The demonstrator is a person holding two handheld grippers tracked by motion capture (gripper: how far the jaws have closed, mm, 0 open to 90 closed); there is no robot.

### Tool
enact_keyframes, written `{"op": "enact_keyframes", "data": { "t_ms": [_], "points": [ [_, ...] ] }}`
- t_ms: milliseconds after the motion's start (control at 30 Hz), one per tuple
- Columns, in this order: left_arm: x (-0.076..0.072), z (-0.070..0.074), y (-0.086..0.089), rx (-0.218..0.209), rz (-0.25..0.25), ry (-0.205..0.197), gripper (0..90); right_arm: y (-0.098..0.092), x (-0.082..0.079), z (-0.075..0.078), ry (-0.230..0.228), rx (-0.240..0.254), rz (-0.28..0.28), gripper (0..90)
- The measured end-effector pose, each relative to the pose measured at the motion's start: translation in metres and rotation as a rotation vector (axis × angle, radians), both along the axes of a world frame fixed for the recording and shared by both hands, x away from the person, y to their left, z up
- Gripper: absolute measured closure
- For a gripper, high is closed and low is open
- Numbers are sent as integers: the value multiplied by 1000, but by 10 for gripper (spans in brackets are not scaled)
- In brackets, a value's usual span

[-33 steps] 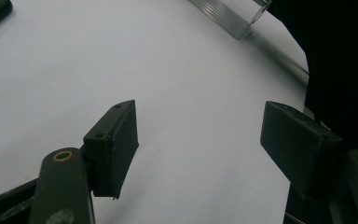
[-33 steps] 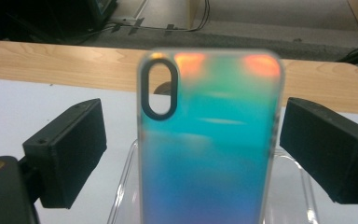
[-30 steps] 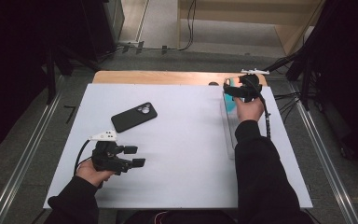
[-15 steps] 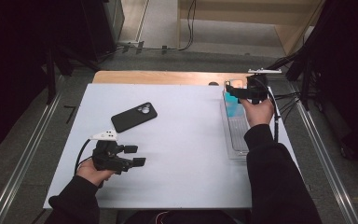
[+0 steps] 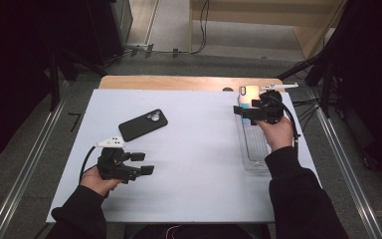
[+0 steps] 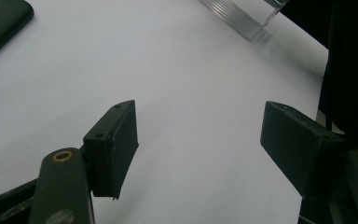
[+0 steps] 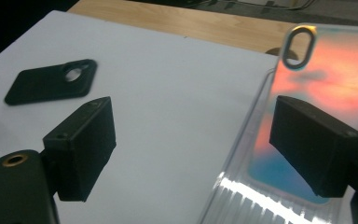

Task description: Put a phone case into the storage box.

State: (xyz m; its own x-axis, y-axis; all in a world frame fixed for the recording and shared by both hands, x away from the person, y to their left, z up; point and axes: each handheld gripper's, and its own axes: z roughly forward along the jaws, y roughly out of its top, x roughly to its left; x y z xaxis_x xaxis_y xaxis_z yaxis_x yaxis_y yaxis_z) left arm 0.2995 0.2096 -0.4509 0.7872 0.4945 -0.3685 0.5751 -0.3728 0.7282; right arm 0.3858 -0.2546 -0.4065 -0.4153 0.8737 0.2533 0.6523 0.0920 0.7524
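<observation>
A black phone case (image 5: 143, 124) lies flat at the middle left of the white table; its camera hole faces up (image 7: 46, 84). An iridescent orange-and-blue phone case (image 5: 249, 93) sits at the far end of a clear tray (image 5: 253, 149). My right gripper (image 5: 239, 110) hovers over that tray end with its jaws pointing left. They have just been closing a little but still stand apart, with nothing between them (image 7: 200, 149). The iridescent case (image 7: 326, 79) lies just behind the right jaw. My left gripper (image 5: 143, 163) rests open near the front left, with only bare table between its jaws (image 6: 200, 140).
The white table top (image 5: 199, 164) ends at a wooden strip (image 5: 179, 82) along the far edge. The clear tray (image 6: 235, 16) runs along the right side. Cables (image 5: 308, 104) trail off the right edge. Dark stands and floor rails surround the table.
My right hand and forearm have shifted to the right beside the tray, leaving more of the iridescent case uncovered. The left gripper has kept still.
</observation>
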Motion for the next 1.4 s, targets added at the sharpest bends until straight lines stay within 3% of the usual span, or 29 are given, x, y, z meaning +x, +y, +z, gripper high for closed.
{"op": "enact_keyframes", "data": {
  "t_ms": [433, 767, 1100, 1400],
  "points": [
    [8, 2, 3, 15, 11, -5, 277, 20, -35, -2, -20, 35, 132, 129],
    [10, 3, 3, 29, 5, -8, 277, 36, -57, -12, -39, 58, 224, 129],
    [11, 5, 2, 45, -12, -31, 276, 45, -84, -24, -10, 89, 311, 130],
    [18, 7, 4, 39, 5, -33, 275, 55, -104, -34, 6, 108, 365, 130]
  ]
}}
